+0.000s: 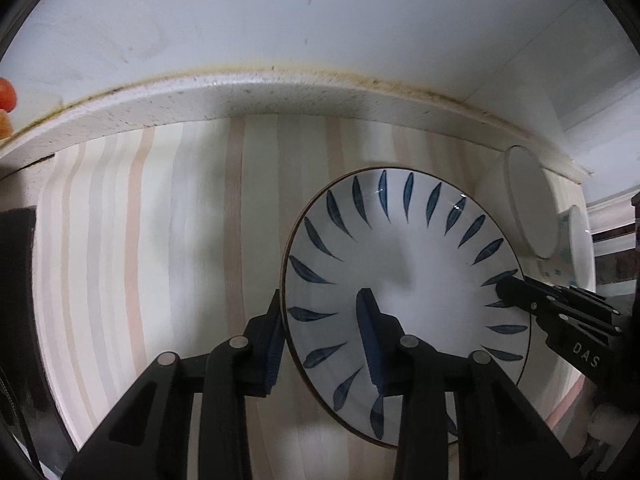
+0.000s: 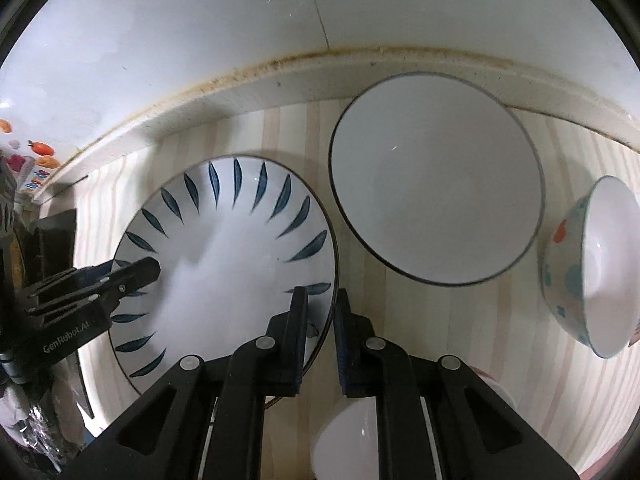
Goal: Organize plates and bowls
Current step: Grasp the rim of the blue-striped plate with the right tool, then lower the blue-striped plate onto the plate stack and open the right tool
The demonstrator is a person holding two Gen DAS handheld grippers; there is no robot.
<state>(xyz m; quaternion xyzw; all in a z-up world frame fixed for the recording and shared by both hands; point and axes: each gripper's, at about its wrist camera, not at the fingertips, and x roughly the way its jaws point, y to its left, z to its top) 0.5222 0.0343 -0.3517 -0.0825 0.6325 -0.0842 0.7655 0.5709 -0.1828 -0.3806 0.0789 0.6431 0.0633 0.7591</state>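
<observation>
A white plate with blue leaf marks [image 1: 420,264] lies on the striped counter; it also shows in the right wrist view [image 2: 232,264]. My left gripper [image 1: 324,320] straddles the plate's left rim, jaws apart. My right gripper [image 2: 322,308] is closed on the plate's right rim and shows in the left wrist view as a black finger [image 1: 532,300]. A large white bowl [image 2: 436,176] stands right of the plate. A flowered bowl [image 2: 592,272] is at the far right.
A speckled stone ledge [image 1: 280,96] and white wall run along the back. A small white dish [image 2: 352,436] sits under my right gripper. Dark clutter [image 2: 36,264] is at the left edge.
</observation>
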